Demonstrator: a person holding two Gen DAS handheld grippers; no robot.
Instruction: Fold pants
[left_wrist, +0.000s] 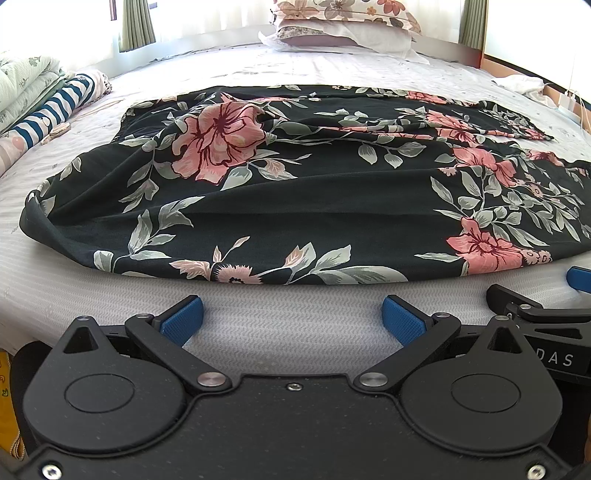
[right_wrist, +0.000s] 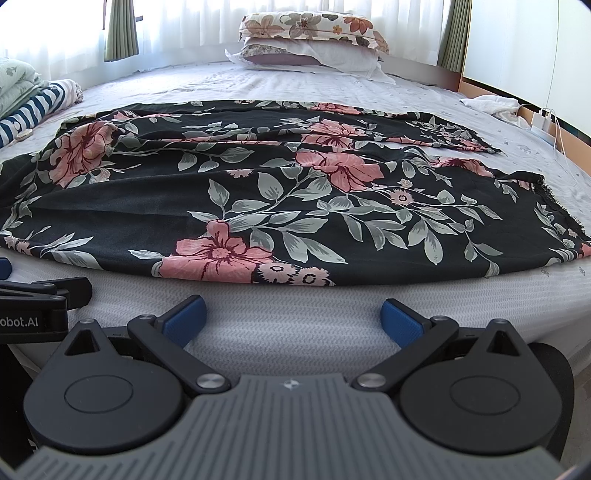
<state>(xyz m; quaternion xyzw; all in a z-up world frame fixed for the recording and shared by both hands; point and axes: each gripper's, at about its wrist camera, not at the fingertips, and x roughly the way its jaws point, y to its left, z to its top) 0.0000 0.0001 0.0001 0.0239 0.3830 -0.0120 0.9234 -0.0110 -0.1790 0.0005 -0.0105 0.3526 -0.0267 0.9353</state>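
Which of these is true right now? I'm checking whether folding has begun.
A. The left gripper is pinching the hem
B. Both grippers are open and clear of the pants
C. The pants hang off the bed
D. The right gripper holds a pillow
B: the left gripper and right gripper are both open over bare sheet, short of the floral pants lying spread on the bed.

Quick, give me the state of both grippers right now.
Left gripper: open, holding nothing, short of the floral pants.
Right gripper: open, holding nothing, also short of the pants.
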